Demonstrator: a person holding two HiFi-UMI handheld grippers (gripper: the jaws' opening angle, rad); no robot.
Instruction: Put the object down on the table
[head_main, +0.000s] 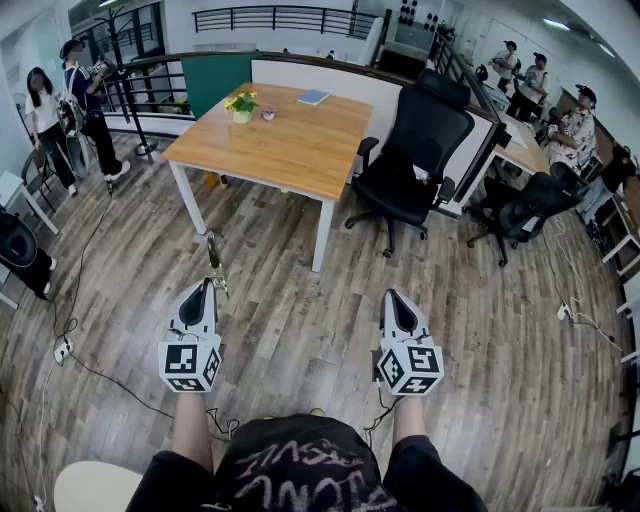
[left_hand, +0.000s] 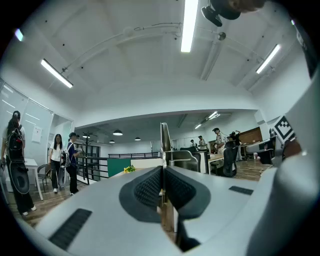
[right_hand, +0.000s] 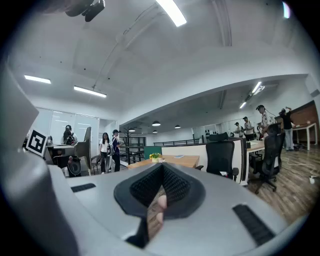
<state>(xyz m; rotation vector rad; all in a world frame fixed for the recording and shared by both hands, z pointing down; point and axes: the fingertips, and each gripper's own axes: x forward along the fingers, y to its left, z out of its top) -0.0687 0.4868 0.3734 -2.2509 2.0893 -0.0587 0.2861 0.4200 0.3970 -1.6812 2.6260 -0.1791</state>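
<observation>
My left gripper (head_main: 207, 286) is shut on a thin, flat metal utensil (head_main: 213, 252), possibly a knife, which sticks forward out of the jaws over the wooden floor. In the left gripper view the utensil (left_hand: 165, 142) stands up as a narrow blade from between the closed pads of the left gripper (left_hand: 162, 172). My right gripper (head_main: 394, 298) is level beside it, shut and with nothing in it; the right gripper (right_hand: 161, 169) shows its pads meeting at the tip. The wooden table (head_main: 290, 145) stands ahead, well beyond both grippers.
On the table's far end are a small potted plant (head_main: 241, 104), a little cup (head_main: 268, 114) and a blue book (head_main: 313, 97). A black office chair (head_main: 415, 150) stands right of the table. People stand at far left (head_main: 85, 100) and far right (head_main: 575, 125). Cables (head_main: 70, 335) lie on the floor.
</observation>
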